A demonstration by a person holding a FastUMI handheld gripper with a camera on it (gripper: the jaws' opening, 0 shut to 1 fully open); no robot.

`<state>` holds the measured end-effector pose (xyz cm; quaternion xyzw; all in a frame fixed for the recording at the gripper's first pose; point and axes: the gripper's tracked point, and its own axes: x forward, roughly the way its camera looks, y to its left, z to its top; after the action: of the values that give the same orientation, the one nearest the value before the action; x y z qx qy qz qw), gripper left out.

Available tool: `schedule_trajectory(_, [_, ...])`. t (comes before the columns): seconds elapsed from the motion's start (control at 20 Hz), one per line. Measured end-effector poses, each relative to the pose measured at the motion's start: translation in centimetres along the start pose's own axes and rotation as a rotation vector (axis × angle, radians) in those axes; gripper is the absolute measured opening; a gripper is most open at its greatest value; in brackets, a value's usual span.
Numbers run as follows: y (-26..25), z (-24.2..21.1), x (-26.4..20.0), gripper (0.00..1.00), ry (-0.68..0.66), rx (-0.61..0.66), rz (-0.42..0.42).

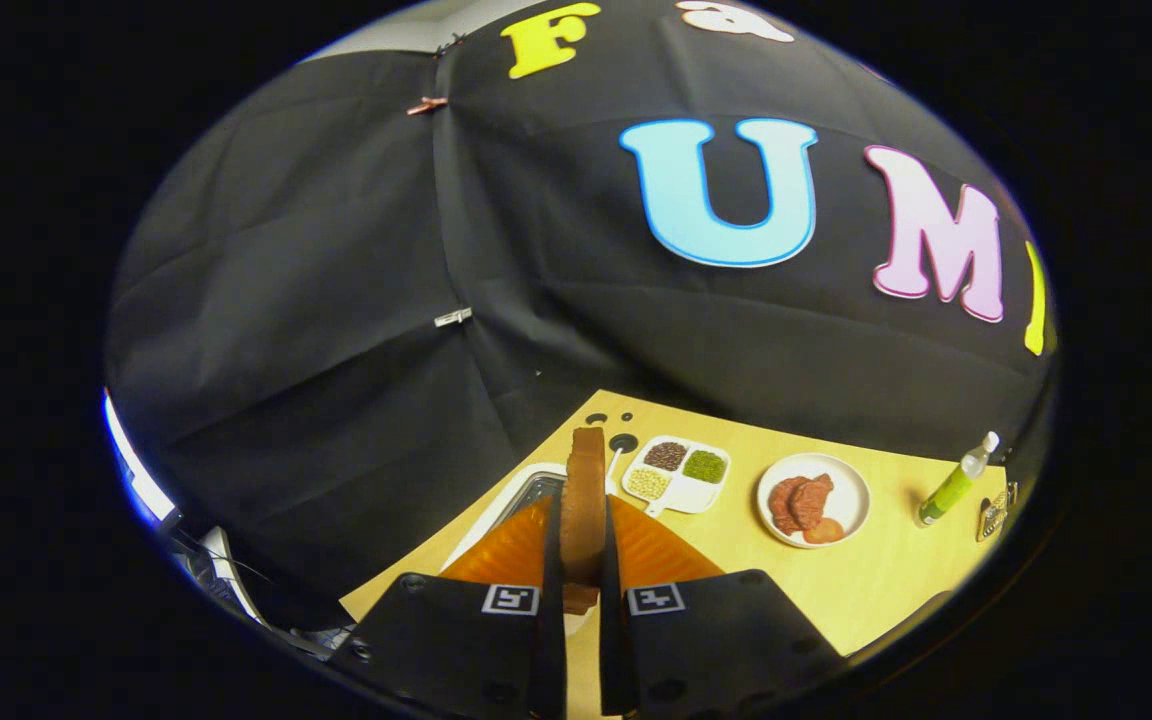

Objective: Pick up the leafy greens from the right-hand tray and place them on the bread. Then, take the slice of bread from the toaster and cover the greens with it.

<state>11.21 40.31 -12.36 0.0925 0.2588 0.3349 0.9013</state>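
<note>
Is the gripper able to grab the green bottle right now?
Probably not: the gripper has its fingers shut on a bread slice, and the green bottle stands far off across the table.

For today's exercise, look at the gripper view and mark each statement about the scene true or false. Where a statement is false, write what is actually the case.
1. The gripper is shut on a slice of bread held on edge. True.
2. The round plate holds leafy greens. False: it holds brownish-red meat-like pieces.
3. A divided tray with separate compartments of small grains lies on the wooden table beyond the fingers. True.
4. The bottle with green contents lies between the divided tray and the round plate. False: it stands on the far side of the plate from the tray.
5. The gripper is open and holds nothing. False: both fingers press on the bread.
</note>
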Motion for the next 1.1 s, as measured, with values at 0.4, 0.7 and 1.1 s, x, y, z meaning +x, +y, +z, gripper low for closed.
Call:
schedule_trajectory(0.4, [-11.4,-5.7,-9.7,0.17,0.021,0.028,-0.19])
schedule_trajectory(0.7, [-15.5,-12.9,-12.9,0.17,0.046,0.12,-0.274])
schedule_trajectory(1.1, [-14.7,-19.6,-10.3,0.17,0.045,0.305,-0.263])
